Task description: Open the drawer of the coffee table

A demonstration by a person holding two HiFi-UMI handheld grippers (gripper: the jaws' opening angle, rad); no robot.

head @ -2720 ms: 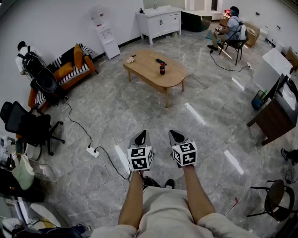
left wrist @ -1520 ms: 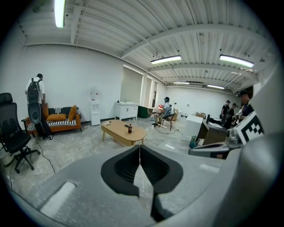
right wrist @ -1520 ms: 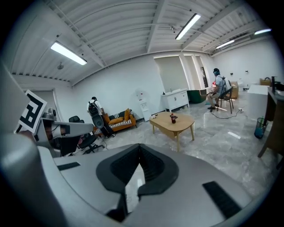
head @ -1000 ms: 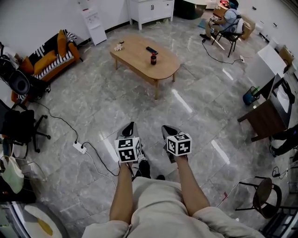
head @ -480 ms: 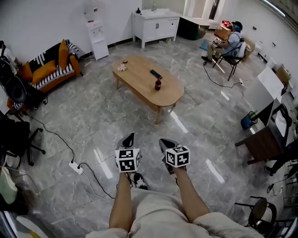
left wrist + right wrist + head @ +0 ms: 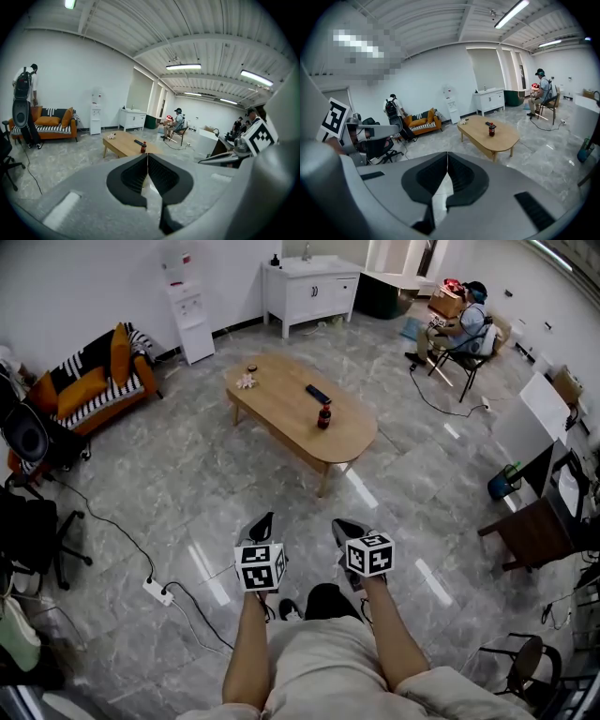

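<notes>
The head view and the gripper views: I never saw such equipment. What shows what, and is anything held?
No robot here: a person holds two tools with two jaws each, the left gripper and the right gripper. The head view looks down from the person's head; each gripper view looks along one tool's jaws. Both pairs of jaws are shut and hold nothing. Ahead stands the coffee table with a bottle, a remote control and a small pale thing.

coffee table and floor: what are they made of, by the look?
The coffee table looks like light wood or veneer, matte: even tan top, matching legs. The floor looks like polished grey marble or marble-look tile: veining, grid joints, bright lamp reflections.
</notes>
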